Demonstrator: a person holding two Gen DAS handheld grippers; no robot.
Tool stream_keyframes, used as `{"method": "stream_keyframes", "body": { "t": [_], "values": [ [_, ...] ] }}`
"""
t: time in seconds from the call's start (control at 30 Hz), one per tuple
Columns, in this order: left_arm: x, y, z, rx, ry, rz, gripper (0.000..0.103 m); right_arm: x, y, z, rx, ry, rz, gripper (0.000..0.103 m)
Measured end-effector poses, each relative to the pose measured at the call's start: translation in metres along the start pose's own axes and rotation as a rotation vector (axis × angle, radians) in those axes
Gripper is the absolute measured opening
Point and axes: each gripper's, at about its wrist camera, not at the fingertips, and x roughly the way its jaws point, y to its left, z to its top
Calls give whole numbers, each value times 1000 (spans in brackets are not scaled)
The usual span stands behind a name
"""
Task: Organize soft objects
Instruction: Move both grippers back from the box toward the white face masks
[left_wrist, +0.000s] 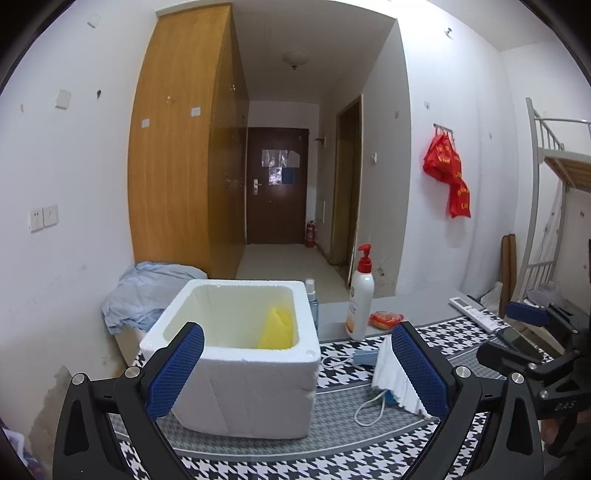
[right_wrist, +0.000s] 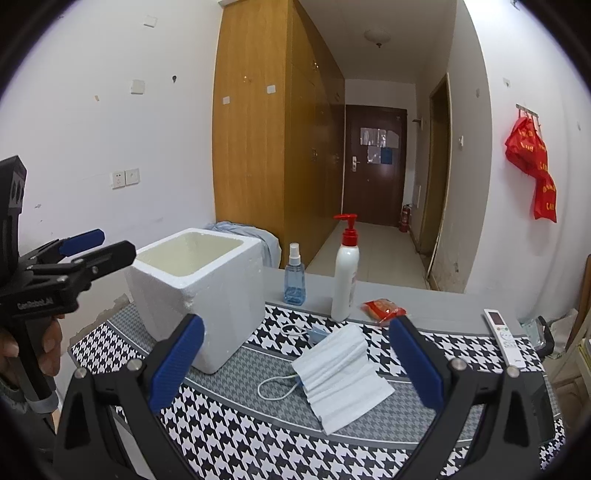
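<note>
A white foam box (left_wrist: 236, 354) stands on the houndstooth cloth (left_wrist: 343, 454); a yellow sponge (left_wrist: 277, 328) leans inside it at the right wall. The box also shows in the right wrist view (right_wrist: 199, 291). A white pleated face mask (right_wrist: 340, 373) with ear loops lies on the cloth, partly over a blue one (right_wrist: 317, 332). My left gripper (left_wrist: 295, 373) is open and empty, just in front of the box. My right gripper (right_wrist: 295, 365) is open and empty, hovering above and before the white mask (left_wrist: 391, 380).
A pump lotion bottle (right_wrist: 345, 273), a blue spray bottle (right_wrist: 294, 277), a red snack packet (right_wrist: 384, 309) and a white remote (right_wrist: 504, 338) lie along the grey table's back. A blue cloth heap (left_wrist: 144, 295) sits behind the box. A phone (left_wrist: 517, 339) lies at right.
</note>
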Motion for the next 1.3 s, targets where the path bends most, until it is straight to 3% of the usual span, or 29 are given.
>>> {"method": "stream_keyframes", "body": {
  "t": [0.2,0.37,0.63,1.3],
  "values": [
    [-11,-2,-11,-28,-6,-14,102,-3,-6,-10,27,2,11,102],
    [-14,-6,-23,-41,-22,41,102,-3,-10,-21,47,9,28,102],
    [-11,-15,-37,-53,-26,2,102,-4,-15,-34,61,13,9,102],
    [11,-53,-63,34,4,-68,102,-6,-39,-59,121,31,-73,102]
  ]
}}
